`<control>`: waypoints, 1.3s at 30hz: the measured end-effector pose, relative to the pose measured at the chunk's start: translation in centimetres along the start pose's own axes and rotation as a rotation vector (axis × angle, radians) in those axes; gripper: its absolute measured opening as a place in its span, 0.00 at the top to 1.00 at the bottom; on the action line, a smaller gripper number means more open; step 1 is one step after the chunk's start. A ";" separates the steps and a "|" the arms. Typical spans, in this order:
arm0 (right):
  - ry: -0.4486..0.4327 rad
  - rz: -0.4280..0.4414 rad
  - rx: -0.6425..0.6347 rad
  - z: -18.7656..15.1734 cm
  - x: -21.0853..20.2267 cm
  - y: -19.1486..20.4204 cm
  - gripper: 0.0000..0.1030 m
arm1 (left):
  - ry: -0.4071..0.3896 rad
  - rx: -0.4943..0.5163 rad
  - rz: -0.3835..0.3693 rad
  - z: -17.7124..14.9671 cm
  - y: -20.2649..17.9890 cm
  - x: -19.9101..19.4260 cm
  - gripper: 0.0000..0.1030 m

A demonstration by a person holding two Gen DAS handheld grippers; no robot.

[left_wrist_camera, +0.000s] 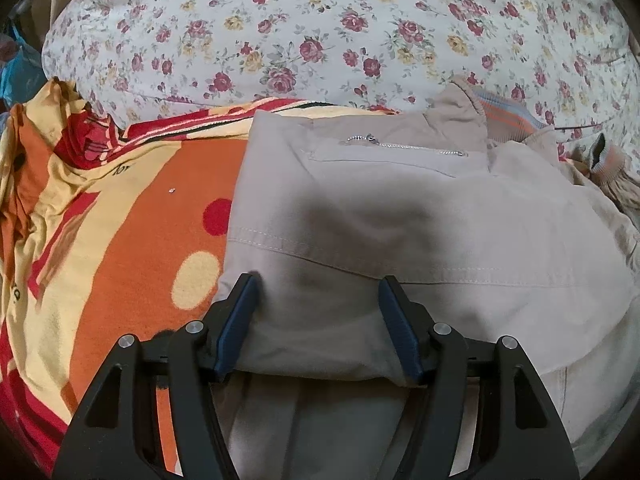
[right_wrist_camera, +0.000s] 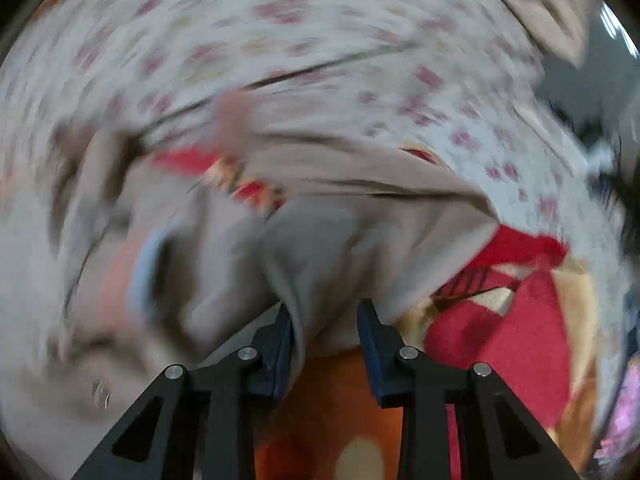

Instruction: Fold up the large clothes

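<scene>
A large beige jacket point(left_wrist_camera: 400, 216) with a zipped pocket and striped ribbed cuffs lies folded on an orange, red and yellow blanket point(left_wrist_camera: 132, 216). My left gripper point(left_wrist_camera: 318, 292) is open, its blue pads either side of the jacket's near folded edge, with cloth between the jaws. The right wrist view is heavily motion-blurred. My right gripper point(right_wrist_camera: 326, 312) is open, and a fold of the beige jacket point(right_wrist_camera: 320, 248) hangs between its fingers above the blanket point(right_wrist_camera: 500, 328).
A white bedsheet with red and yellow roses point(left_wrist_camera: 320, 28) covers the bed behind the jacket and also shows in the right wrist view point(right_wrist_camera: 280, 40). A blue item point(left_wrist_camera: 16, 72) sits at the far left edge.
</scene>
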State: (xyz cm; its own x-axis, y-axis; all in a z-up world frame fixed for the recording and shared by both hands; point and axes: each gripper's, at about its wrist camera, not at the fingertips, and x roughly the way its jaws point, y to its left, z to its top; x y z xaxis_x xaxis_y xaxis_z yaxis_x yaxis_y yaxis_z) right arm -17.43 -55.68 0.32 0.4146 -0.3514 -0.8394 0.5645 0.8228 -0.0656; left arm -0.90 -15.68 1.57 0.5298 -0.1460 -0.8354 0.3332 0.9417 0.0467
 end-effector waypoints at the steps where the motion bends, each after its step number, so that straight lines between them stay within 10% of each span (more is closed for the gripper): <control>1: 0.021 0.042 0.051 0.2 0.3 -0.9 0.71 | -0.002 0.001 0.002 0.0 0.0 0.0 0.38; 4: 0.035 0.138 0.094 -0.4 -0.6 -2.4 0.69 | -0.005 0.005 0.004 0.0 -0.1 0.1 0.37; 7: -0.032 0.185 0.107 -0.7 -3.6 -3.4 0.43 | -0.004 0.010 0.002 0.1 -0.1 -0.2 0.37; 12: -0.116 0.154 0.077 1.5 -6.0 -3.9 0.33 | -0.021 -0.023 -0.048 0.3 0.6 -1.7 0.37; 15: -0.148 0.121 0.006 3.6 -5.3 -2.8 0.10 | -0.015 -0.040 -0.064 0.4 0.7 -2.0 0.37; 24: -0.123 -0.053 -0.341 8.0 2.2 2.9 0.09 | 0.010 0.001 -0.070 -0.2 -0.2 -1.5 0.37; 28: -0.099 0.034 -0.245 9.0 3.2 1.2 0.89 | 0.017 -0.006 -0.077 -0.1 0.0 -1.3 0.37; 39: -0.414 0.520 0.150 10.7 -13.0 -10.6 0.98 | -0.062 -0.078 -0.106 0.8 2.2 -5.5 0.37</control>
State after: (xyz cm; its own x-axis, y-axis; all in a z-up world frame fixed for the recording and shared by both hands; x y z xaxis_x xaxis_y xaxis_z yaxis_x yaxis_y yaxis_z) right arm -21.20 -64.63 17.69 0.8809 -0.0934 -0.4641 0.2983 0.8708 0.3909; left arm -2.48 -13.09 6.65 0.5425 -0.2619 -0.7982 0.3292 0.9404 -0.0848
